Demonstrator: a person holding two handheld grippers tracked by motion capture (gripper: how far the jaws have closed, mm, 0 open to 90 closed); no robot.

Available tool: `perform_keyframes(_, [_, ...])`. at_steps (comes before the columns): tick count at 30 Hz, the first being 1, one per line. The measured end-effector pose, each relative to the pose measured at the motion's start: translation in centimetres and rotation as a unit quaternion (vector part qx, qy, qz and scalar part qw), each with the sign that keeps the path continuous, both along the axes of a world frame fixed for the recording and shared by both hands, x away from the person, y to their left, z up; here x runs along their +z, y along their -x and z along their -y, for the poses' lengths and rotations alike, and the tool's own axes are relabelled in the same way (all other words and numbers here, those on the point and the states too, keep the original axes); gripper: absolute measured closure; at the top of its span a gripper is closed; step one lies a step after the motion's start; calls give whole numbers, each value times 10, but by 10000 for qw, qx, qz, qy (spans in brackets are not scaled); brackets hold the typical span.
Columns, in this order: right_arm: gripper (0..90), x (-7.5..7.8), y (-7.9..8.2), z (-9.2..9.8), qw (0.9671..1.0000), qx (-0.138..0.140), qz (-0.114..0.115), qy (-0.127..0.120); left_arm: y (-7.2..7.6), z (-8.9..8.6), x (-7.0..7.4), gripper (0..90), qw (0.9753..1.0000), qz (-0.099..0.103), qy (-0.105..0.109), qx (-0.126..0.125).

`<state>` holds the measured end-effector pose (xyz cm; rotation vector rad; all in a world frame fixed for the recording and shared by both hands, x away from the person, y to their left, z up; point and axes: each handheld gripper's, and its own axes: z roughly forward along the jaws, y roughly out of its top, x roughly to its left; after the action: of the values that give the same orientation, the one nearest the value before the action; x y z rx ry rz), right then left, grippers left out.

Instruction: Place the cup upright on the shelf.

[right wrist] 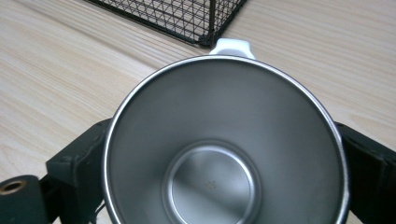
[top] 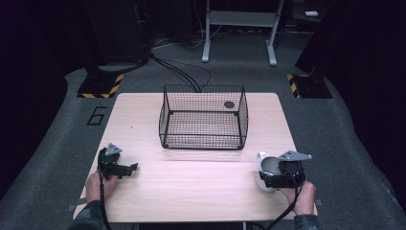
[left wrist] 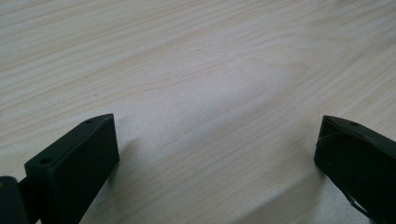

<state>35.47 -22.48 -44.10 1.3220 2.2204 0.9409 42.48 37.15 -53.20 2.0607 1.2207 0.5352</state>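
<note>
- Mug [right wrist: 224, 149], steel inside with a white outer wall and handle, stands upright near the right front edge of the table [top: 191, 191], well short of the wire basket [top: 203, 117].
- Progress, as judged: the work appears to be moving the mug into the basket. The grasp looks made or nearly made; lifting, carrying and setting down are all left. The basket holds no mug, only a small dark disc near its far right corner.
- Right gripper [top: 282, 175]: its jaws stand either side of the mug body, one on each flank, seemingly pressed to the wall; the handle points away toward the basket corner.
- Left gripper [left wrist: 217, 154]: jaws wide apart over bare wood at the left front of the table, holding nothing, well apart from the mug.
</note>
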Motion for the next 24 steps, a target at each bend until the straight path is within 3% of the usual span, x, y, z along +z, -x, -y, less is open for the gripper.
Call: perform_keyframes(24, [58,23,-11,-31,9985,536,58,-28,0,0,0,0,10000,1,-2,-1])
